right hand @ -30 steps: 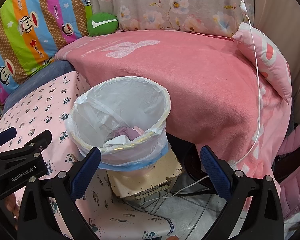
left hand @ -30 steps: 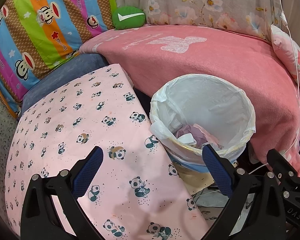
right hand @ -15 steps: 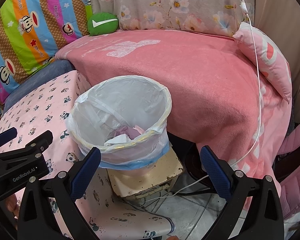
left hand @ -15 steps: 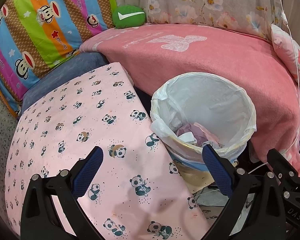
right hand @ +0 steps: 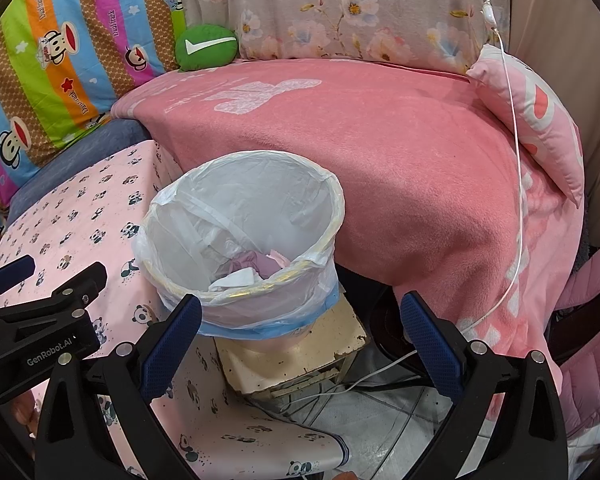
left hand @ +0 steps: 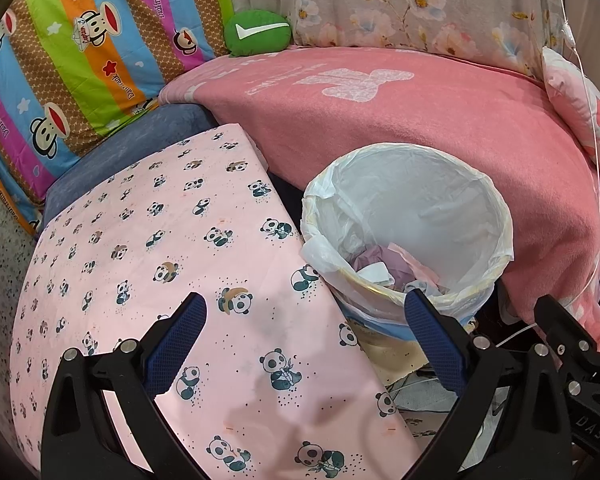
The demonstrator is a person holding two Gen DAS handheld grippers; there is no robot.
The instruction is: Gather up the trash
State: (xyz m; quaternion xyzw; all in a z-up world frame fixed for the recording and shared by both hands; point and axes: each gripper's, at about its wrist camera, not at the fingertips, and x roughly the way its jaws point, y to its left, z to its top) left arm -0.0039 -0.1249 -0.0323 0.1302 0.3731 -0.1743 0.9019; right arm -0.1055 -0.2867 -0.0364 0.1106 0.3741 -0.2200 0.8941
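Observation:
A trash bin with a white plastic liner (left hand: pixel 440 196) (right hand: pixel 260 184) stands between the panda-print cover and the pink blanket. Crumpled pink and white trash (left hand: pixel 388 268) (right hand: pixel 256 266) lies in its bottom. My left gripper (left hand: pixel 306 330) is open and empty, over the panda cover just left of the bin. My right gripper (right hand: pixel 300 328) is open and empty, in front of the bin and a little above its base. The left gripper's body also shows at the left of the right wrist view (right hand: pixel 40 320).
The bin sits on a worn cream box (right hand: pixel 300 356). A pink blanket (right hand: pixel 400 152) covers the sofa behind. A panda-print cover (left hand: pixel 160 260) lies left. A white cable (right hand: pixel 516 200) hangs at the right. A green cushion (left hand: pixel 258 32) and striped pillow (left hand: pixel 80 60) lie at the back.
Both views have shifted slightly; the bin sits marginally higher in frame. Both grippers stay open and empty.

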